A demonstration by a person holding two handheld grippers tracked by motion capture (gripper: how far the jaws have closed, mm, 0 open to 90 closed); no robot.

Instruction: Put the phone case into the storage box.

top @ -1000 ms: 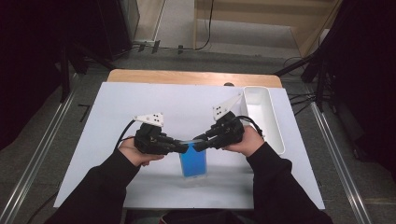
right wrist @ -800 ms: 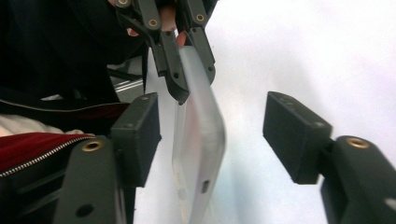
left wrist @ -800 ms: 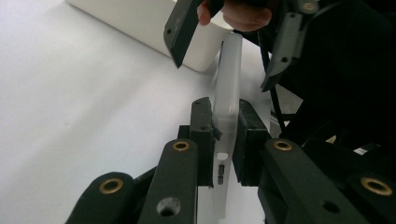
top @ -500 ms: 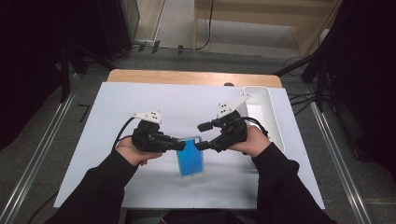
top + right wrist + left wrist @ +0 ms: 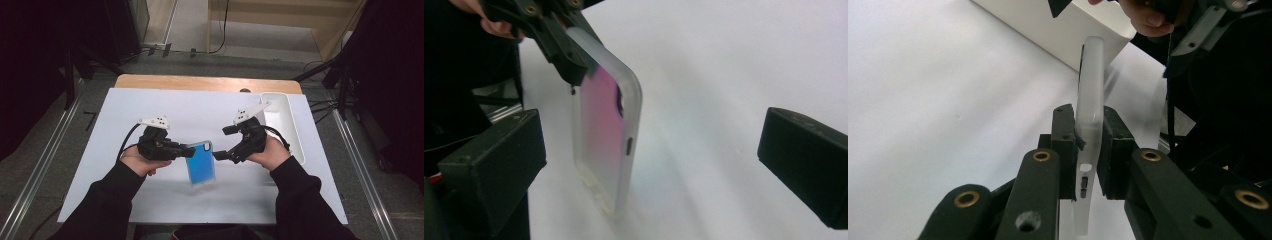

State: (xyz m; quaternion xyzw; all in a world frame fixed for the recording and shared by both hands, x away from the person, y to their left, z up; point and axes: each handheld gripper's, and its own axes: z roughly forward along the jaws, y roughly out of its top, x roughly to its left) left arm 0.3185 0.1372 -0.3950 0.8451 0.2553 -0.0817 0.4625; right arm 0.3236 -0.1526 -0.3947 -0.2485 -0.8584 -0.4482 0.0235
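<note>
**Case passed to the left gripper alone**

The phone case (image 5: 201,162) was held off the table (image 5: 150,105), clamped by its upper left edge between the pads of the left gripper (image 5: 186,151). In the left gripper view the case (image 5: 1089,125) was seen edge-on, upright between the two jaws, pressed on both faces. Its blue back was turned up toward the high camera, and its lower end hung free above the white surface.

A second before, the right gripper (image 5: 223,142) had been closed on the opposite edge of the case, so that the case was carried between both tools. Its jaws had just been opening, and they were now spread wide and clear of the case. In the right gripper view the case (image 5: 606,140) stood between and beyond the two pads (image 5: 494,170), touched by neither. Neither hand was shifted much; only the jaws were changed.

The hand-over was therefore judged complete: the whole weight was borne by the left grip, at one corner. A slip or swing of the free end was considered possible. The white tray (image 5: 287,117) at the right was left untouched, well apart from the case.
</note>
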